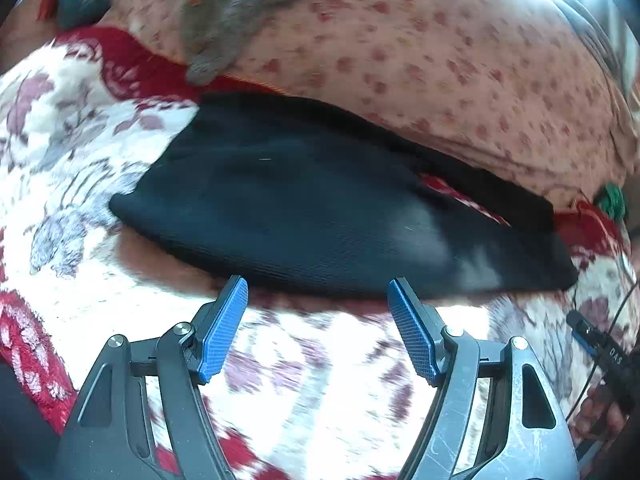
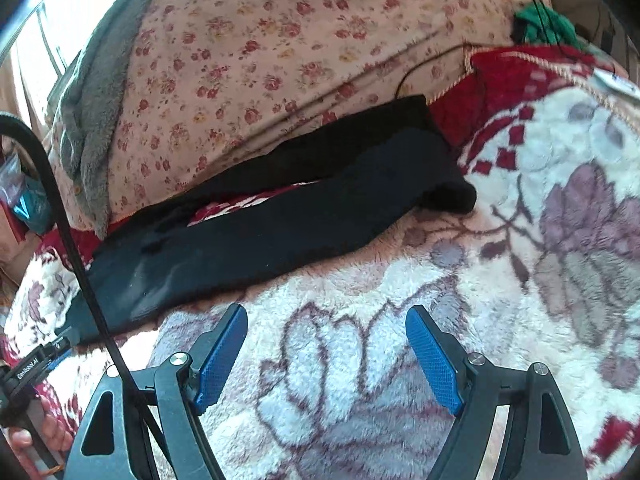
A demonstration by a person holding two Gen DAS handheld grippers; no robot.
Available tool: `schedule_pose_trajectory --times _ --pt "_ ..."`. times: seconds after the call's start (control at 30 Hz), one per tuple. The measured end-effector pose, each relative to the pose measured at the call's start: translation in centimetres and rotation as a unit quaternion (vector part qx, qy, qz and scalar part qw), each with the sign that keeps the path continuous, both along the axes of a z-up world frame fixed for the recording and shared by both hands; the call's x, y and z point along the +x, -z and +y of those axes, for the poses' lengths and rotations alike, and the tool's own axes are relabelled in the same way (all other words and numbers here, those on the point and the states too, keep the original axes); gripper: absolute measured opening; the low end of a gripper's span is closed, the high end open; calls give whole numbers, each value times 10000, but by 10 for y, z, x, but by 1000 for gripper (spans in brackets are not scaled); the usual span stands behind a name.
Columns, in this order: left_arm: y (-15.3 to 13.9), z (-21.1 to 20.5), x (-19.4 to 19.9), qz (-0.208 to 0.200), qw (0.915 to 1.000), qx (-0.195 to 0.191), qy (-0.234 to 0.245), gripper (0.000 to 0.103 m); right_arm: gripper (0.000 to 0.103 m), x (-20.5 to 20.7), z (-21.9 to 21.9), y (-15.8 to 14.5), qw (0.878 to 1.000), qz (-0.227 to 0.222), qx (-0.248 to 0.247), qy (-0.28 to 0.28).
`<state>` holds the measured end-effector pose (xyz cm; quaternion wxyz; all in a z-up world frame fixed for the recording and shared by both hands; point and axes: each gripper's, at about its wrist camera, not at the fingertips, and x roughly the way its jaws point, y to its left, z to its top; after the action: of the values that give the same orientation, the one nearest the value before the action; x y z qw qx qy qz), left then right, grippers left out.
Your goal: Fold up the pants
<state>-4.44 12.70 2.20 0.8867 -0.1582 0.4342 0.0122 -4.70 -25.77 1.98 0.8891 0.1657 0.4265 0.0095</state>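
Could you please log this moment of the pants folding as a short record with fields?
pants: black, lying flat on the blanket, legs side by side with a strip of blanket showing between them
blanket: fleecy, white and red floral
behind pants: pink floral cover with a grey cloth on it
left claw: open, empty, tips at the near edge of the pants
right claw: open, empty, above the blanket, short of the pants
fold state: not yet folded across
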Motion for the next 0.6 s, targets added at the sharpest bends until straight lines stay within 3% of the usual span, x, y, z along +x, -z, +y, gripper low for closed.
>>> schedule_pose_trajectory --times 0.23,0.47,0.6 --pt "17 35 15 104 9971 -555 -514 73 80 22 -19 20 9987 33 504 -17" --pt "18 25 39 -60 9981 -274 -542 73 80 61 -39 30 9976 -50 685 89" --pt "18 27 58 -6 9979 -393 -509 73 79 84 -56 35 9937 -74 1088 250"
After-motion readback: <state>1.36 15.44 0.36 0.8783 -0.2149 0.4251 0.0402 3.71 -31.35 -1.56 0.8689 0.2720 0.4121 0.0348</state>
